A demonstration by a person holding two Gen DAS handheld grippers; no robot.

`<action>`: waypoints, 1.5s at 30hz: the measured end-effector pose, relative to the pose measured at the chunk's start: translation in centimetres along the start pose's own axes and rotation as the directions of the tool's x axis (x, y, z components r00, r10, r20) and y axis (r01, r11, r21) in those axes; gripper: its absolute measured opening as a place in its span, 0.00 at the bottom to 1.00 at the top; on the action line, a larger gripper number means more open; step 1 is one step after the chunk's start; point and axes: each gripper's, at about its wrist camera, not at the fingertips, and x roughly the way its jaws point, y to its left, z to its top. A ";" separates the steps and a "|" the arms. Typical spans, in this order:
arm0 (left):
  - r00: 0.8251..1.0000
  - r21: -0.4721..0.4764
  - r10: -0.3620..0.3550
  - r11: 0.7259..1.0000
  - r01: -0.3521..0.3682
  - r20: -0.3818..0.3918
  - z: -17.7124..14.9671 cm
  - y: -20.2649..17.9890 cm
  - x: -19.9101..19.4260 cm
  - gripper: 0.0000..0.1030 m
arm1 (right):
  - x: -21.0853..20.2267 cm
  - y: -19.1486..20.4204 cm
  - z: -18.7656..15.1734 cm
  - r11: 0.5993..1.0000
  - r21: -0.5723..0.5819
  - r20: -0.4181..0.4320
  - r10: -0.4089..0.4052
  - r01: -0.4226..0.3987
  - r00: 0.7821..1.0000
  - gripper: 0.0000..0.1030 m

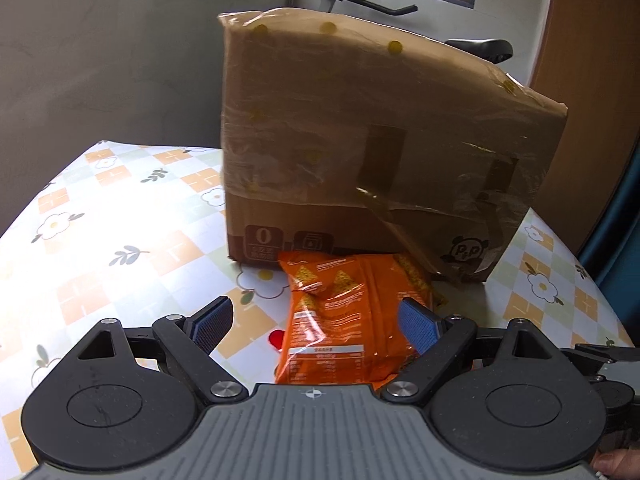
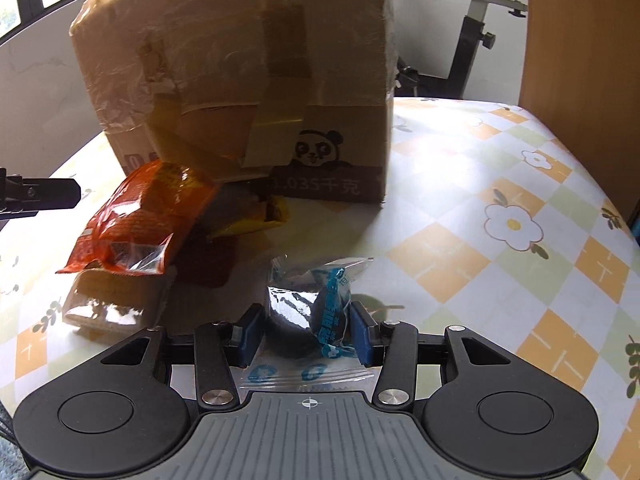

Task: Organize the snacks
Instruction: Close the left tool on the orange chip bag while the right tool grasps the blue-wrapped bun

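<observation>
My left gripper point(image 1: 316, 322) stands open over an orange chip bag point(image 1: 340, 320) lying on the flowered tablecloth point(image 1: 120, 240). Its right pad point(image 1: 418, 328) is at the bag's edge, while the left pad is well clear of it. In the right wrist view the same orange bag point(image 2: 136, 220) rests on a pile of snacks. My right gripper point(image 2: 306, 336) is shut on a dark round snack in a clear wrapper with blue print point(image 2: 296, 320), with a pad against the wrapper on each side. Whether the snack rests on the cloth or hangs just above it I cannot tell.
A taped cardboard box point(image 1: 360, 140) point(image 2: 240, 60) stands on the table right behind the snacks. Under and beside the orange bag lie a beige packet point(image 2: 108, 304), a dark red packet point(image 2: 208, 256) and a yellow packet point(image 2: 256, 216). An exercise bike point(image 2: 476, 20) stands beyond the table.
</observation>
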 end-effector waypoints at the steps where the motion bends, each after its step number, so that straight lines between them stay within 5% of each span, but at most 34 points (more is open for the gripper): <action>1: 1.000 0.014 -0.013 1.000 0.013 -0.001 0.2 -0.5 0.5 0.89 | 0.2 -0.4 0.2 1.000 0.002 0.007 -0.006 0.006 1.000 0.41; 7: 0.999 0.076 -0.018 0.997 0.021 -0.037 0.7 -2.6 4.0 0.89 | 1.0 -1.9 0.7 1.000 0.005 0.043 -0.017 0.017 0.999 0.41; 20: 0.995 -0.030 -0.079 0.997 0.077 -0.059 0.4 -0.8 7.4 0.95 | 1.5 -2.3 0.0 0.999 -0.033 0.123 -0.010 0.014 0.992 0.42; 25: 0.997 -0.033 -0.082 0.996 0.082 -0.014 0.2 -0.2 5.9 0.64 | 1.5 -2.2 -0.3 0.999 -0.036 0.134 -0.012 0.017 0.991 0.42; 35: 0.997 -0.082 -0.050 0.995 0.055 0.065 -1.1 1.3 2.0 0.60 | 1.4 -1.9 -0.4 0.998 -0.050 0.139 -0.017 0.024 0.990 0.42; 45: 0.987 -0.123 0.080 0.990 -0.062 0.142 -2.6 3.5 -1.8 0.61 | 1.5 -1.7 -0.5 0.997 -0.064 0.139 -0.025 0.034 0.990 0.42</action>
